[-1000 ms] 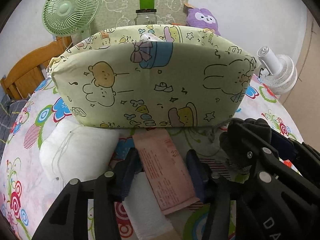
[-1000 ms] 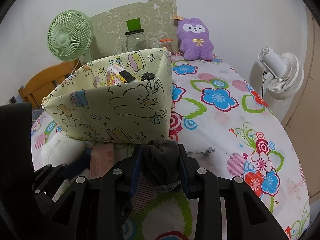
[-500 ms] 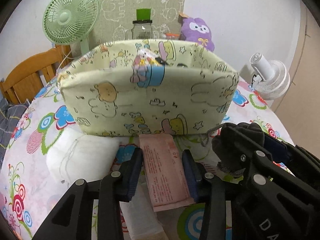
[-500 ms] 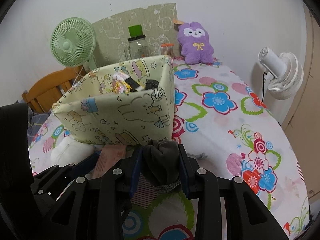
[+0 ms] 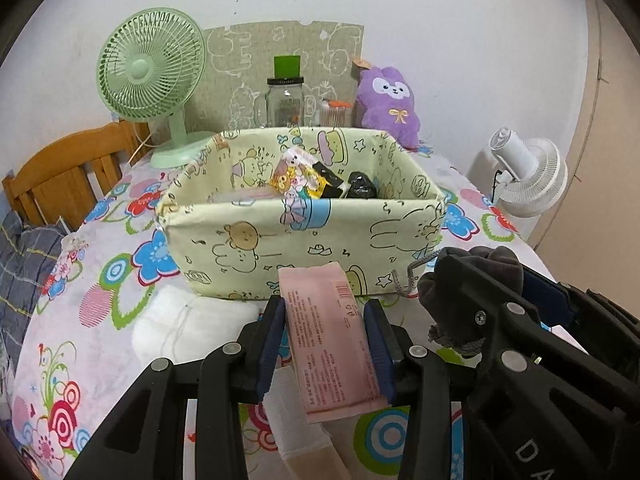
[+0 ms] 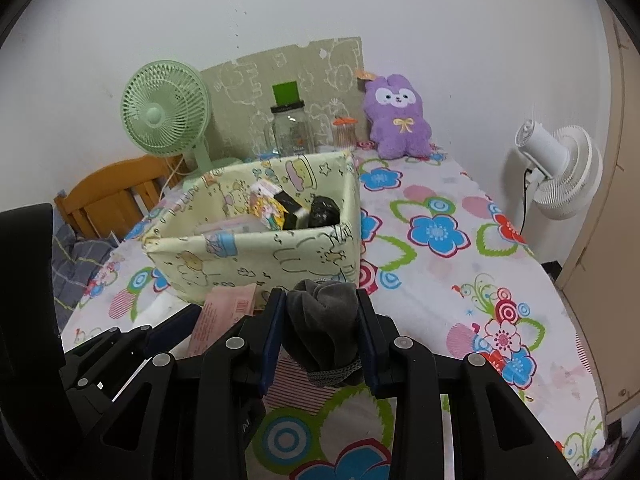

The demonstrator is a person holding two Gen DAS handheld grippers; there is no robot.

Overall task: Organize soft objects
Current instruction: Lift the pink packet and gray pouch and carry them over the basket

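My left gripper [image 5: 325, 330] is shut on a flat pink packet [image 5: 330, 336] and holds it above the flowered tablecloth, just in front of the pale green fabric storage box [image 5: 304, 256]. My right gripper [image 6: 321, 330] is shut on a dark grey drawstring pouch [image 6: 322, 328], also lifted, at the box's [image 6: 256, 256] near right corner. The pouch [image 5: 472, 280] and right gripper show at the right of the left wrist view. Inside the box lie a colourful snack packet [image 5: 294, 178] and a black lump [image 5: 360, 188]. A white soft pad [image 5: 192, 326] rests on the cloth left of the packet.
At the back stand a green desk fan [image 5: 150, 72], a glass jar [image 5: 285, 102], a printed board and a purple plush rabbit [image 6: 398, 118]. A white fan [image 6: 560, 168] sits off the table's right edge. A wooden chair [image 5: 64, 176] is at the left. A white wrapped strip [image 5: 300, 428] lies under the packet.
Both grippers have risen with their loads, so the box now sits lower in view and its inside shows. The left jaws narrowed onto the pink packet and lifted it.
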